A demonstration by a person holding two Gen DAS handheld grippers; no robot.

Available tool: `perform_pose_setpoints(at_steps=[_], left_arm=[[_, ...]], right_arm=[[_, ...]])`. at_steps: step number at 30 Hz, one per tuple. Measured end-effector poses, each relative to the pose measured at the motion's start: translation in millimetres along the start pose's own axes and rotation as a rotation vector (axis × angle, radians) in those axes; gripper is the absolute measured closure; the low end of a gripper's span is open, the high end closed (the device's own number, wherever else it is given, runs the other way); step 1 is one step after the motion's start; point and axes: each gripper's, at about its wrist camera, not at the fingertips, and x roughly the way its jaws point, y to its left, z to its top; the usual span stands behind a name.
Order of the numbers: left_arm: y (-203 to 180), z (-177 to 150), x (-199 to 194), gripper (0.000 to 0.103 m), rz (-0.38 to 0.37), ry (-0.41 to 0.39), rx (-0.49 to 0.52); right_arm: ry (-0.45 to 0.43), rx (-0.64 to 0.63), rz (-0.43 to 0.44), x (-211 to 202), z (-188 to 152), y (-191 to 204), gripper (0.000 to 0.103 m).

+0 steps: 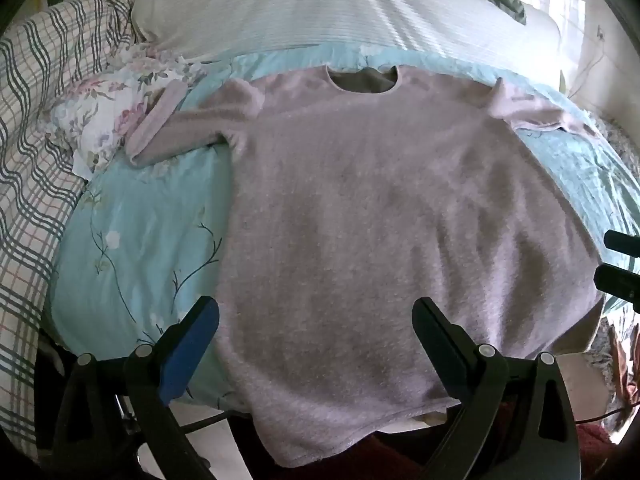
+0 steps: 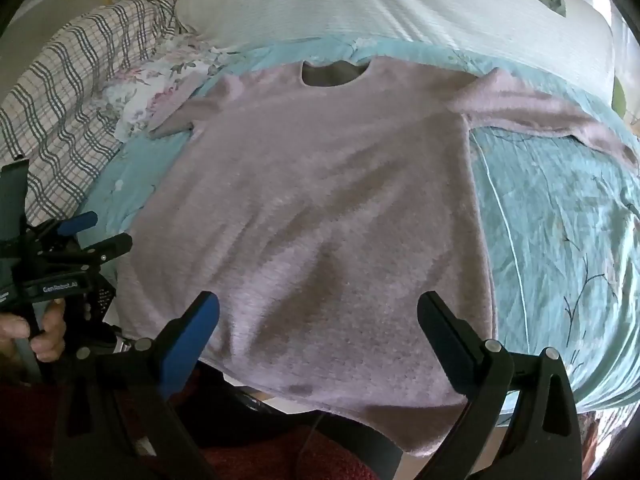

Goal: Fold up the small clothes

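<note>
While both tools hover over its lower half, the pale pink sweater (image 1: 360,208) lies spread face-up on the light blue floral bedspread (image 1: 132,232), neckline (image 1: 362,80) toward the far white quilt (image 1: 320,4) and hem (image 1: 320,452) hanging a little past the near edge of the bed. Its two sleeves are out to the sides: one sleeve (image 1: 176,128) is bunched and doubled against a floral pillow (image 1: 104,120), the other (image 2: 560,120) trails flatter across the bedspread. The left gripper (image 1: 316,320) and the right gripper (image 2: 318,312) each stand with jaws spread wide and nothing between them, neither touching the fabric as far as the views show. Judged by its fuzzy, matte surface and soft ripples, the sweater looks light, limp and somewhat clingy rather than slippery; it should drape and sag from any pinched point and will not keep a crease on its own. Sensible holds would be thin edges, such as a sleeve cuff, a shoulder seam or a hem corner, pinching through both layers so front and back travel together. The overhanging hem may drag the body off the bed if pulled nearward.
</note>
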Motion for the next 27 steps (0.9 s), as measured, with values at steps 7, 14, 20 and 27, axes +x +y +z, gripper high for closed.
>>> perform_pose_setpoints(at_steps=[7, 14, 20, 27], left_arm=[[-2, 0, -2, 0.005, 0.008, -0.012, 0.008], [1, 0, 0, 0.005, -0.002, 0.003, 0.002], [3, -3, 1, 0.005, 0.001, -0.007, 0.003], [3, -2, 0, 0.005, 0.0, -0.002, 0.005]], right_arm=[[-0.01, -0.004, 0.003, -2, 1, 3, 0.004], [0.011, 0.003, 0.001, -1, -1, 0, 0.004], [0.022, 0.005, -0.003, -1, -1, 0, 0.004], [0.018, 0.004, 0.0, -2, -2, -1, 0.004]])
